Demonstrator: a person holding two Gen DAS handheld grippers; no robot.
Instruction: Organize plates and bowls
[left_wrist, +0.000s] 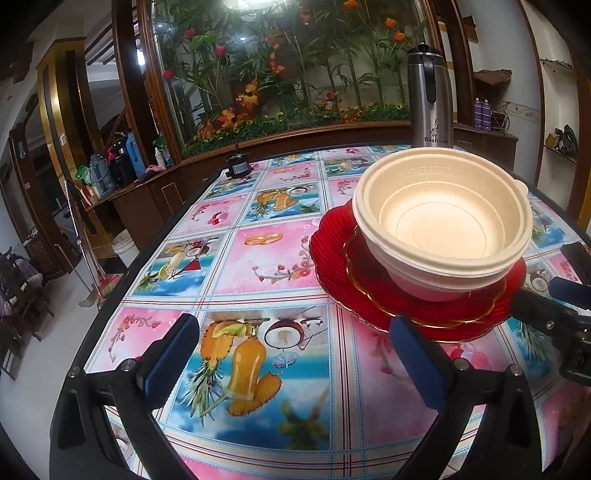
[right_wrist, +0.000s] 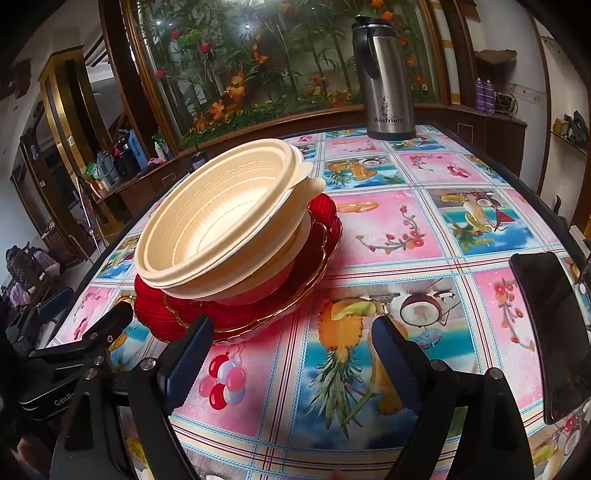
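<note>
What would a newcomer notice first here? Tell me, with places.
The stack of cream bowls nested on red plates, standing on the bright fruit-print tablecloth. Behind it, a steel flask stands at the table's far edge before a glass case of flowers. Both grippers are open and empty.

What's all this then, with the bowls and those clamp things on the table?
A person is tidying dishes with a hand-held gripper in each hand. The cream bowls are nested and sit on stacked red plates on the patterned table. Both the left gripper and right gripper hover just in front of the stack, jaws wide and holding nothing. A steel flask and dark phone sit nearby.
</note>
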